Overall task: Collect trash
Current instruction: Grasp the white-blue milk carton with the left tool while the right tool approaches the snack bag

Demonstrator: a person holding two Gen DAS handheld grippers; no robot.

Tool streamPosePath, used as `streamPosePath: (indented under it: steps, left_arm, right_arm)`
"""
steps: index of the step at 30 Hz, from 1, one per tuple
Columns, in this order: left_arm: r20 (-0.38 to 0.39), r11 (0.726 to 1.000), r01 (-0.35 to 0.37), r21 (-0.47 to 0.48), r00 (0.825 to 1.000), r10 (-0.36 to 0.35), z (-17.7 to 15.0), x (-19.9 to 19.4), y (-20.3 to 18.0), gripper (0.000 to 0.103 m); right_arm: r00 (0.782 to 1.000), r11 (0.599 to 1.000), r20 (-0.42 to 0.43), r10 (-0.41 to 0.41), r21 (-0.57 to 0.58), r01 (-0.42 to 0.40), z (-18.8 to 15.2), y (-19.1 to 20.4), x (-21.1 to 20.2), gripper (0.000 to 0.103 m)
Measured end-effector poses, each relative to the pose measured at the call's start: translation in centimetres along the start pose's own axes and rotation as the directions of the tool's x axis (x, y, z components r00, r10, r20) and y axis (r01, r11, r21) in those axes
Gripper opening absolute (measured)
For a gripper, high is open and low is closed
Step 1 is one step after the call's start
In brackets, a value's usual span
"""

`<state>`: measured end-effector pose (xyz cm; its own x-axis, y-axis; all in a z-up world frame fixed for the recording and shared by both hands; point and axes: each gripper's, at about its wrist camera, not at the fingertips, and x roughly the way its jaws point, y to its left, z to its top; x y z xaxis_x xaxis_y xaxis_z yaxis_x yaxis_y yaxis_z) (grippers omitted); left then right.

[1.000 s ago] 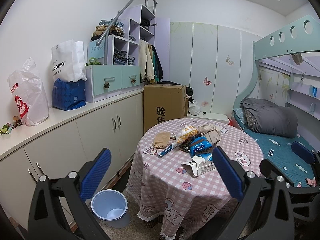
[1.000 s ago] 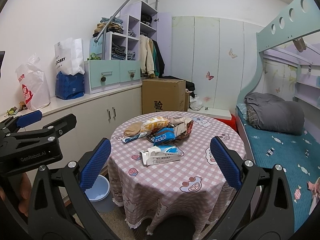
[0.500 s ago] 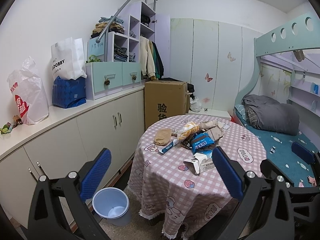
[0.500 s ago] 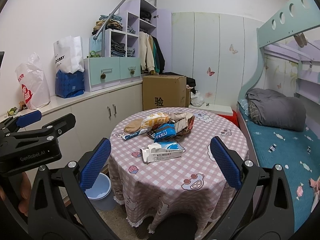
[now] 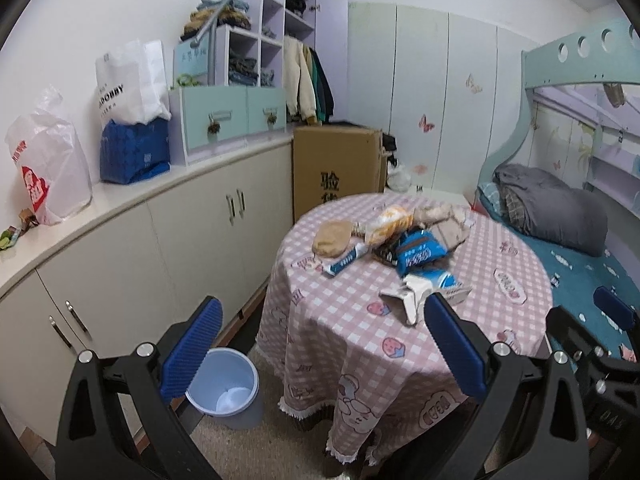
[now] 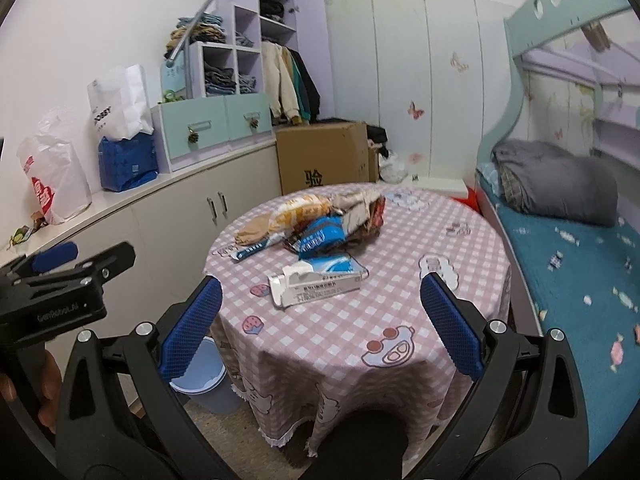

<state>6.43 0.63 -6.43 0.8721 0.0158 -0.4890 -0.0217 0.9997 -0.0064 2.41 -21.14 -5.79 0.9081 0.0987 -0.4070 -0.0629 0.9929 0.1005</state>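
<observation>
A round table [image 6: 400,312] under a pink checked cloth is seen ahead of both tools. A heap of wrappers [image 6: 320,224] (blue, orange and tan packets) is piled at its middle, with a white carton [image 6: 316,286] lying just in front. A blue bin [image 5: 224,392] is stood on the floor beside the table. The left gripper [image 5: 322,348] and right gripper [image 6: 320,320] are held wide apart, empty, short of the table.

Table [image 6: 360,320] front bare; wrappers [image 6: 320,236] crowd its middle.
</observation>
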Motion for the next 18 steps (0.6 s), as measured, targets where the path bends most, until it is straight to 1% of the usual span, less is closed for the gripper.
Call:
streamPosePath:
  steps: [3,7,9,12,15,18]
  left_arm:
    - [-0.043,1.000,0.007,0.008,0.999,-0.007,-0.4,2.0,-0.3,0.099]
    - [-0.092,0.999,0.036,0.040,0.995,-0.032,-1.1,5.1,-1.3,0.099]
    - [-0.117,0.996,0.073,0.047,0.991,-0.067,-1.4,6.8,-2.1,0.099]
    - [-0.158,0.987,0.154,0.038,0.976,-0.147,-1.6,9.2,-3.3,0.099]
    - [-0.182,0.976,0.214,0.037,0.962,-0.204,-1.6,11.6,-4.8,0.099]
    - [-0.196,0.966,0.258,0.036,0.949,-0.246,-1.7,13.8,-6.3,0.099]
  right_arm:
    - [0.999,0.999,-0.035,-0.002,0.036,0.004,-0.4,-1.2,1.9,0.097]
    - [0.997,0.996,-0.080,0.001,0.087,0.006,-1.1,-2.7,4.5,0.097]
    - [0.995,0.994,-0.100,0.000,0.111,0.011,-1.4,-3.5,5.8,0.097]
    - [0.991,0.986,-0.136,-0.009,0.163,0.031,-2.1,-5.1,7.8,0.097]
    - [0.986,0.978,-0.164,-0.004,0.207,0.038,-2.8,-6.5,9.6,0.097]
    - [0.986,0.972,-0.167,-0.002,0.232,0.042,-3.2,-7.6,10.8,0.097]
